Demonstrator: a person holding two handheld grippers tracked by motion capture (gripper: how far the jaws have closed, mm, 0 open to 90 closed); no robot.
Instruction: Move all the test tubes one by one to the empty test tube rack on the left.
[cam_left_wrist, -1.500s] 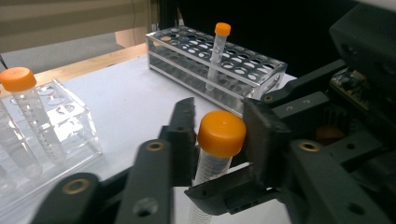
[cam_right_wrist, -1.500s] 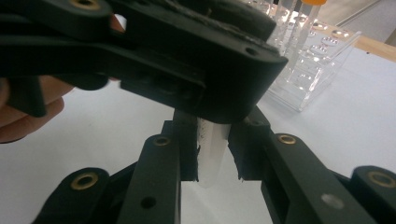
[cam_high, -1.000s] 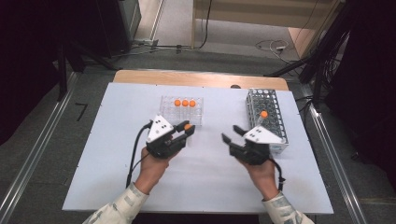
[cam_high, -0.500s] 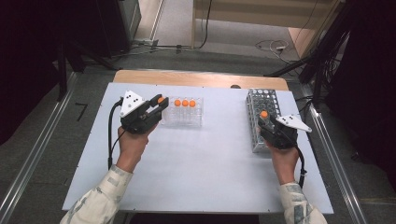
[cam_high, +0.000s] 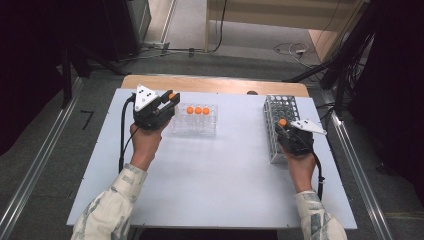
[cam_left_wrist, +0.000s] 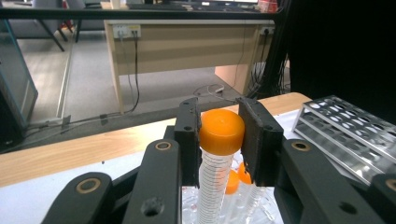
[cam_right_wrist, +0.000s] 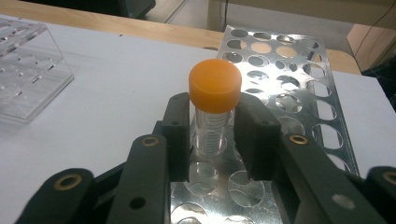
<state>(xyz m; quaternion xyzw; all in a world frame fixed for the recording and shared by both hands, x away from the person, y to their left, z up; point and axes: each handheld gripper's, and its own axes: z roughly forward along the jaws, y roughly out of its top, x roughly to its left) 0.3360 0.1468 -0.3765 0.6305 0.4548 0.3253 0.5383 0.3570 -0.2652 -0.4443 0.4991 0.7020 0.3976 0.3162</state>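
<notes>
My left gripper (cam_high: 170, 98) is shut on the orange cap of a clear graduated tube (cam_left_wrist: 221, 132), lifted just left of the clear plastic rack (cam_high: 195, 127). Three more orange-capped tubes (cam_high: 198, 110) stand in that rack. At the right, another orange-capped tube (cam_right_wrist: 215, 85) stands upright in the metal rack (cam_right_wrist: 299, 98). My right gripper (cam_right_wrist: 214, 103) has just been closing around its clear body below the cap. A thin gap still shows on each side, so the pads are not pressing on it. From above, this gripper (cam_high: 282, 127) sits at the metal rack's (cam_high: 283, 105) near end.
The white tabletop (cam_high: 220, 170) stretches between the two racks and toward the person. A wooden strip (cam_high: 215, 84) runs along its far edge. Metal rails flank the table, with cables on the floor beyond.
Both hands moved apart from the table's middle. The left carried its tube up and to the left of the clear rack; the right went to the metal rack, where its jaws narrowed around the standing tube.
</notes>
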